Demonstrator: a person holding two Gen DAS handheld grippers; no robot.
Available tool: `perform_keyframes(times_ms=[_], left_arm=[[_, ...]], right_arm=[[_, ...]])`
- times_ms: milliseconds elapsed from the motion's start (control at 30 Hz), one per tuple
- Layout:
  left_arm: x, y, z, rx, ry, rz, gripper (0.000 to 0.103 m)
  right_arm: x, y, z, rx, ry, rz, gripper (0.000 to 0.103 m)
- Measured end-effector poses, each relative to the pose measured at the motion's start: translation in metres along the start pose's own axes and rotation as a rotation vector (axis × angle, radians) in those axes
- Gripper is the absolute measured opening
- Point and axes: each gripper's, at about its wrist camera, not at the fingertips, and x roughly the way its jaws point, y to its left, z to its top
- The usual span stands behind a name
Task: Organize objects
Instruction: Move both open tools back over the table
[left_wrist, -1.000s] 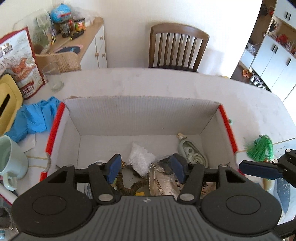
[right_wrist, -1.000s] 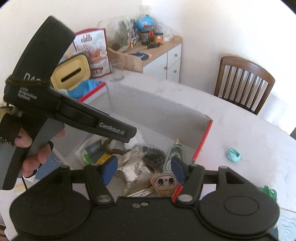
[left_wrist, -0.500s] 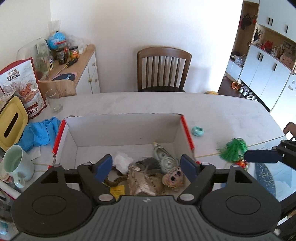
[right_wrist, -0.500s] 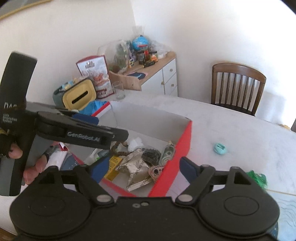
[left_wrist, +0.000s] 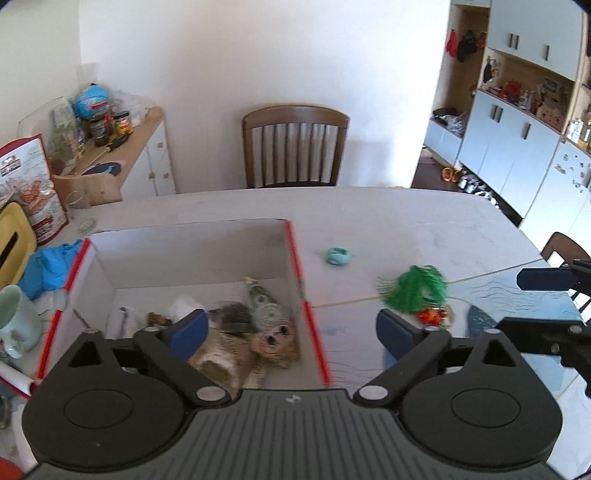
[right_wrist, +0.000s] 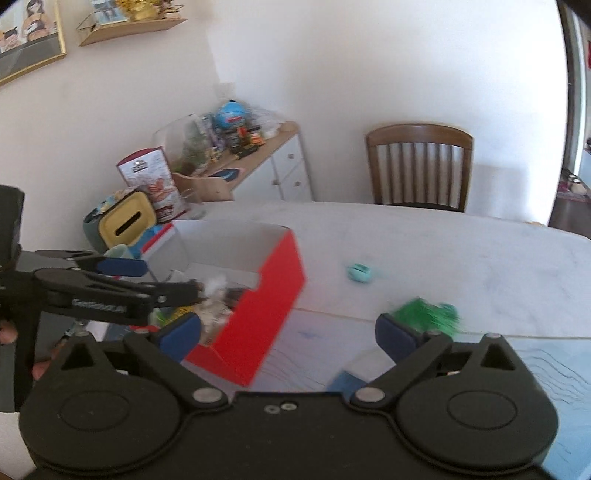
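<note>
Both pairs of jaws stand wide apart with nothing between the blue pads. The left gripper hangs above the near right corner of the red-edged box, one pad over the box's contents and the other over bare table; the spread looks like readiness for a fresh pick, not the tail of a grip. The right gripper is to the right of the box and above the table, its open span framing the box's red side wall and the green tassel beyond.

Inside the box, small things are heaped toward its near side: a round face-printed toy, a pale green bottle-shaped piece, crumpled foil and white wrapping. They lie loosely, as dropped, so the box seems to be the collecting place.

Two things are not yet gathered. The green tassel lies on the table to the right of the box, near it, with a small orange item just beside it. A teal ring-shaped object rests farther back, also right of the box. The tassel is the likelier next target.
</note>
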Motion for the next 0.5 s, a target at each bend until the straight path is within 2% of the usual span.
perform_keyframes(times_ms=[167, 300, 500], left_arm=[[0.004, -0.03, -0.01, 0.008, 0.001, -0.073, 0.102], [0.012, -0.055, -0.02, 0.026, -0.003, -0.087, 0.103], [0.032, -0.085, -0.025, 0.021, 0.032, -0.115, 0.103]], right_arm=[[-0.013, -0.03, -0.015, 0.009, 0.007, -0.037, 0.101], [-0.021, -0.055, -0.025, 0.01, 0.014, -0.082, 0.101], [-0.028, -0.093, -0.035, 0.009, 0.024, -0.144, 0.101]])
